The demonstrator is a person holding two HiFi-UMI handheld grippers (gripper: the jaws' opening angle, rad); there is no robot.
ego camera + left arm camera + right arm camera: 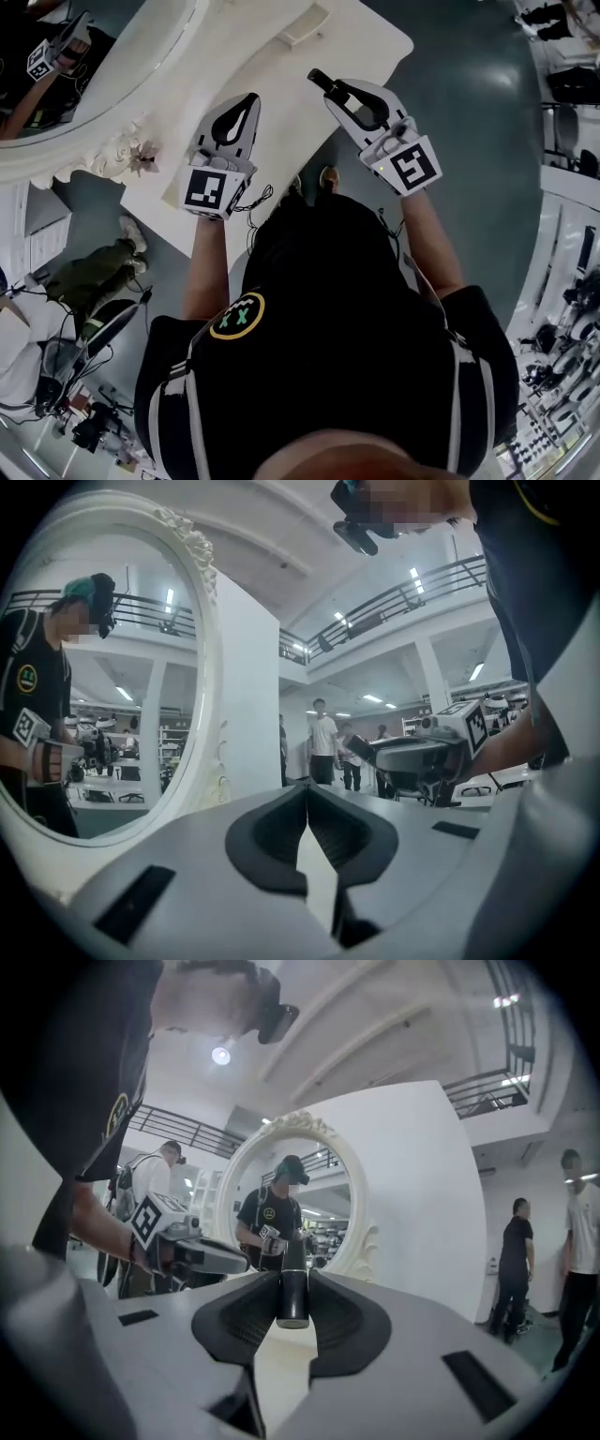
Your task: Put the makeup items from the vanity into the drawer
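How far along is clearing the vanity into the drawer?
Done: cannot tell; no drawer shows, though the visible vanity top looks bare. In hand: the right gripper is shut on a dark tube, held above the vanity. The left gripper is shut, empty. Left: stowing that tube.

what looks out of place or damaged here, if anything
Nothing stands out. The right gripper holds a dark makeup tube squarely between its jaws, the left gripper is shut and empty; nothing spilled.

Two grippers [251, 97] [328, 90]; one dark makeup tube [292, 1296]; one oval mirror [207, 667]; one white vanity [361, 39]
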